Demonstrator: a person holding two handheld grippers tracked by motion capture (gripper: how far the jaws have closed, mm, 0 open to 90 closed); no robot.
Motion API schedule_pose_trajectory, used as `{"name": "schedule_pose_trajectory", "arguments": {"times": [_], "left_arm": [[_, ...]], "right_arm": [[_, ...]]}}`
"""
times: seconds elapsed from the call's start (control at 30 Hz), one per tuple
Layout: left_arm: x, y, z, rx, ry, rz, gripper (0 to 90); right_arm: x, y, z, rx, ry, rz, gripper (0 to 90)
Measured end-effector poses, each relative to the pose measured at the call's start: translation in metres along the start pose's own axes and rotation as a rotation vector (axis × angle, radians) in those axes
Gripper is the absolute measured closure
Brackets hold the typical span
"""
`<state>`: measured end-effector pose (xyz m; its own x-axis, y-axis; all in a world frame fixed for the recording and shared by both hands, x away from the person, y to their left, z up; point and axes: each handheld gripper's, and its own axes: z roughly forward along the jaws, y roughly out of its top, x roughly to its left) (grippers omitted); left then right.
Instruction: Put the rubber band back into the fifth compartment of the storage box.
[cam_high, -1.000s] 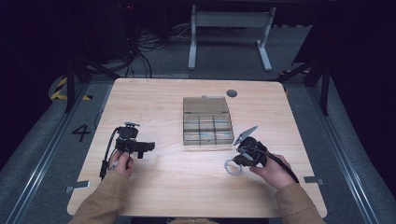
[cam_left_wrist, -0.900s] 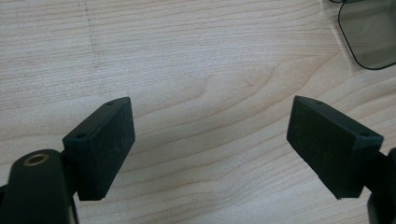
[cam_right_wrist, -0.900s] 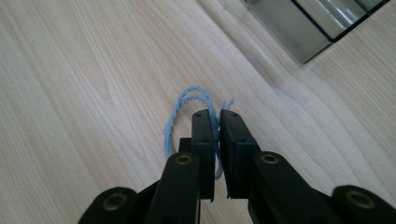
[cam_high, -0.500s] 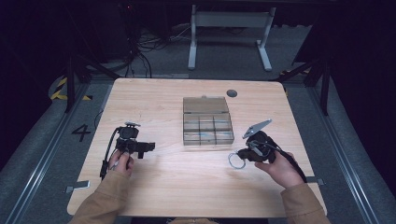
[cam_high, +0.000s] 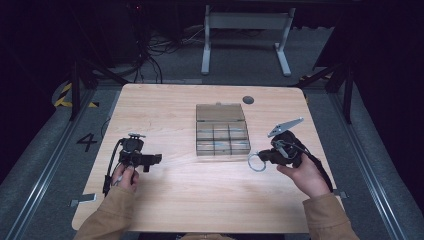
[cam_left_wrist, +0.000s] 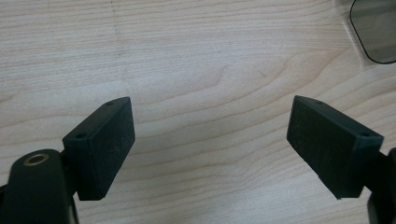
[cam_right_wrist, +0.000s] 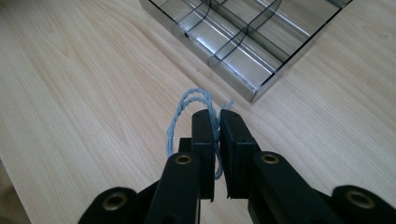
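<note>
A loop of light blue twisted cord hangs from my right gripper, whose jaws are shut on it. In the high view the right gripper is lifted off the table, just right of the front right corner of a clear compartment box, with the cord loop dangling at its tip. The box lies open with its dividers showing. My left gripper rests low at the table's left and points right. Its jaws stand wide apart over bare wood, nothing between them.
A small dark round disc sits on the table behind the box. One corner of the box shows far off in the left gripper view. A metal stand is on the floor beyond the table's far edge.
My right gripper has risen and drifted right, carrying the cord loop up off the table. The left gripper has stayed where it was.
</note>
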<state>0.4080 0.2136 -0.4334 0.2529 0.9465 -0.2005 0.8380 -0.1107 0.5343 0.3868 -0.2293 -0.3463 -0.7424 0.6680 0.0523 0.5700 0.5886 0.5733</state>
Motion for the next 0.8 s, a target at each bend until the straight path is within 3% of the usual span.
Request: {"name": "schedule_pose_trajectory", "arguments": {"times": [0.37,0.57,0.8], "left_arm": [[0.008,-0.007,-0.004,0.004,0.021,-0.030,16.0],[0.009,-0.008,-0.004,0.008,0.024,-0.024,16.0],[0.009,-0.008,-0.003,0.010,0.024,-0.029,16.0]], "right_arm": [[-0.003,0.011,-0.003,-0.020,0.006,-0.002,84.6],[-0.005,0.031,0.001,0.002,-0.010,-0.028,84.7],[-0.009,0.047,0.008,0.012,-0.021,-0.027,84.6]]}}
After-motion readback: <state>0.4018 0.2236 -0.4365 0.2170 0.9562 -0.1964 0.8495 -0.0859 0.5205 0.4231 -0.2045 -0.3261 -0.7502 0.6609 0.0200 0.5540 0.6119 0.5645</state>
